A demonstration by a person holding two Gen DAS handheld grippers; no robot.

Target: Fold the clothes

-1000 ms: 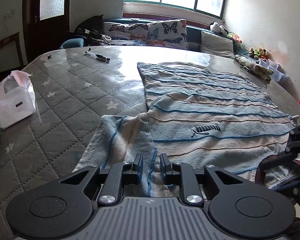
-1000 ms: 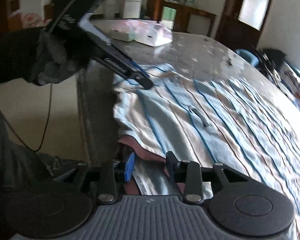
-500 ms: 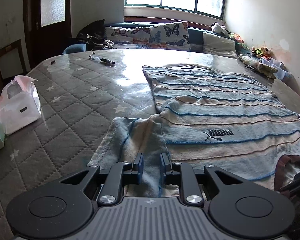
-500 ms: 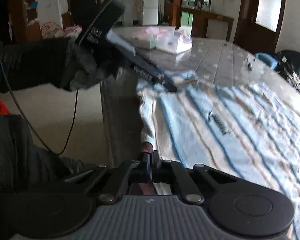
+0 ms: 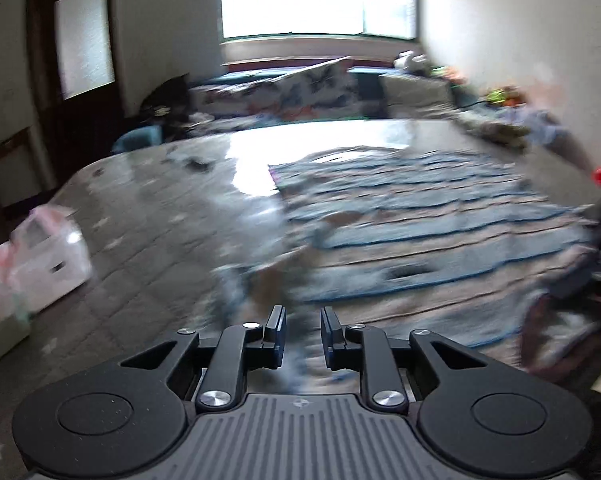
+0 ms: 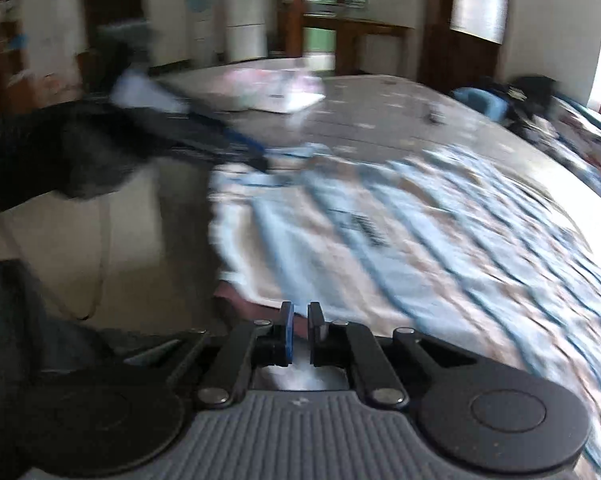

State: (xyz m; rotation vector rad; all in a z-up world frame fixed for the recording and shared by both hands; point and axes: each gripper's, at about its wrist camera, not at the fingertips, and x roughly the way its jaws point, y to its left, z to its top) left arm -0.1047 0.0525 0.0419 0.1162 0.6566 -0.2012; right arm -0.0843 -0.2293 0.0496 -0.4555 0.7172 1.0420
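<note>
My left gripper stood with its jaws a little apart, and the sleeve end of the striped shirt ran up between them; the picture was too smeared for me to be sure, but the cloth filled the gap and looked pinched there. My right gripper was drawn almost together, only a thin slit between its pads, and the near edge of the striped shirt by the reddish collar band passed into that slit, so I read it as clamped on the cloth. The shirt, pale blue and beige with darker blue lines and a small dark logo on the chest, lay spread across the quilted grey tabletop, its near edge at the table's rim just in front of me. From the right camera I could see my own left gripper at the far corner of the shirt, held in my dark gloved hand. White and pink plastic bags sat well apart from the shirt on the left side of the table.
</note>
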